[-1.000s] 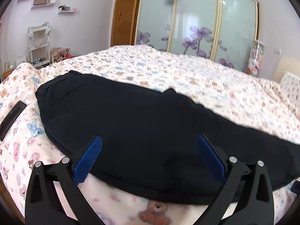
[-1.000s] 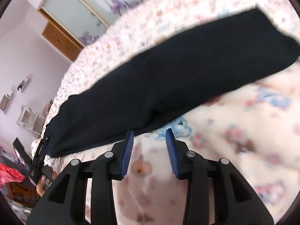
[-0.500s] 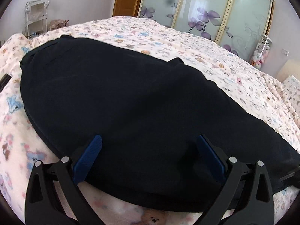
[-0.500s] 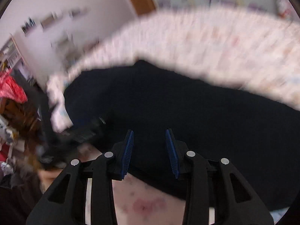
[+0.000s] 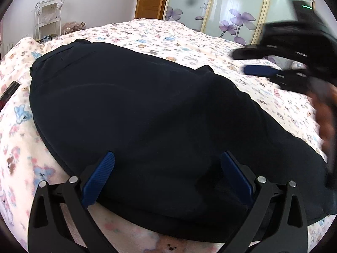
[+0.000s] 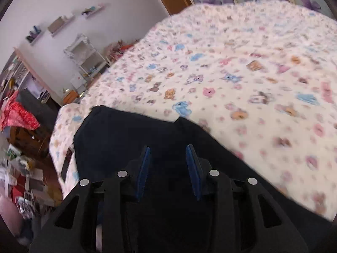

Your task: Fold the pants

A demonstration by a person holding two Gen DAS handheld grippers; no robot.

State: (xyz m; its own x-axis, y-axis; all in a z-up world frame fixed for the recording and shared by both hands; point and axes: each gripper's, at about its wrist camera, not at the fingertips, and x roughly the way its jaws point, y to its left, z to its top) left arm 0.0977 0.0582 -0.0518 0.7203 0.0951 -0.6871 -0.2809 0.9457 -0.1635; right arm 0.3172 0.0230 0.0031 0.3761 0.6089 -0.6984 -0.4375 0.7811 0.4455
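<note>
Dark navy pants (image 5: pixel 147 109) lie flat on a bed with a cartoon-print blanket (image 5: pixel 168 35), waistband toward the left. My left gripper (image 5: pixel 167 175) is open wide, low over the near edge of the pants, holding nothing. My right gripper (image 6: pixel 168 164) is partly open and empty, hovering over the pants (image 6: pixel 130 135). It also shows blurred in the left wrist view (image 5: pixel 273 63), above the bed at the right.
A dark flat object (image 5: pixel 8 92) lies on the blanket left of the pants. Sliding wardrobe doors (image 5: pixel 231 6) and a wooden door (image 5: pixel 149 0) stand beyond the bed. A white rack (image 5: pixel 49 19) and cluttered floor (image 6: pixel 23 179) are to the left.
The right gripper has swung from the leg end over to above the pants and now appears in the left wrist view. The left gripper moved slightly closer over the pants, still open.
</note>
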